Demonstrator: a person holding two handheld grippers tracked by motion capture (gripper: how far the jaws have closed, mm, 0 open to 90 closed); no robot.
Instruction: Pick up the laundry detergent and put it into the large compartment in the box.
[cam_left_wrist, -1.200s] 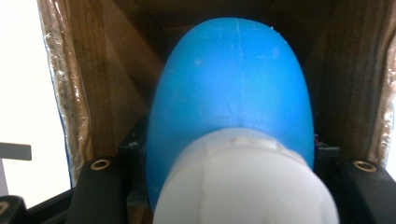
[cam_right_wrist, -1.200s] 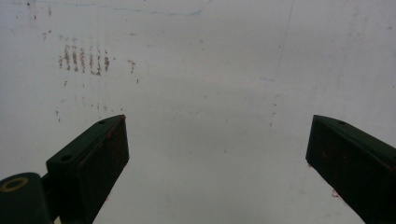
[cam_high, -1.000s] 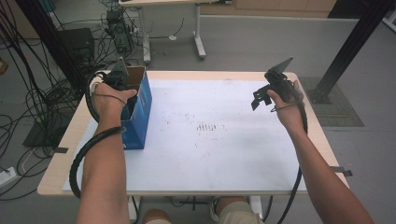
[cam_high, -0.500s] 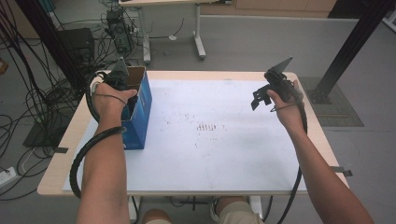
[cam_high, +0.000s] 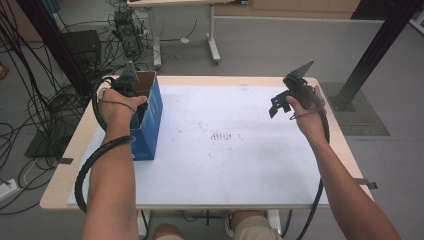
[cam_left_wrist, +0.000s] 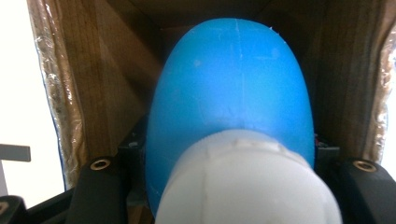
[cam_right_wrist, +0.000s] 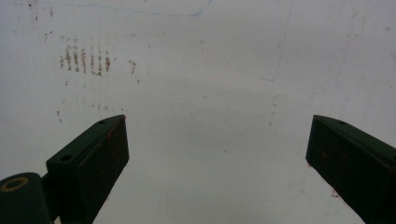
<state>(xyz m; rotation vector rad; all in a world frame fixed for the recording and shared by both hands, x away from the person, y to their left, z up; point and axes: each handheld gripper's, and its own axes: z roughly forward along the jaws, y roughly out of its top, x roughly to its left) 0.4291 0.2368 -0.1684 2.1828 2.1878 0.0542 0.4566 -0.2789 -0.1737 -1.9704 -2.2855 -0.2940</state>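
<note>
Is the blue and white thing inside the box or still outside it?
Inside. The left gripper holds the blue and white thing between its jaws, with the box's brown cardboard walls around it on both sides.

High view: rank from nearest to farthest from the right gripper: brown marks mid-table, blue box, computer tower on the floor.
From the right gripper:
1. Brown marks, mid-table, to its left.
2. Blue box, at the table's left edge, where the left gripper reaches in.
3. Computer tower, on the floor past the table's far left corner.
</note>
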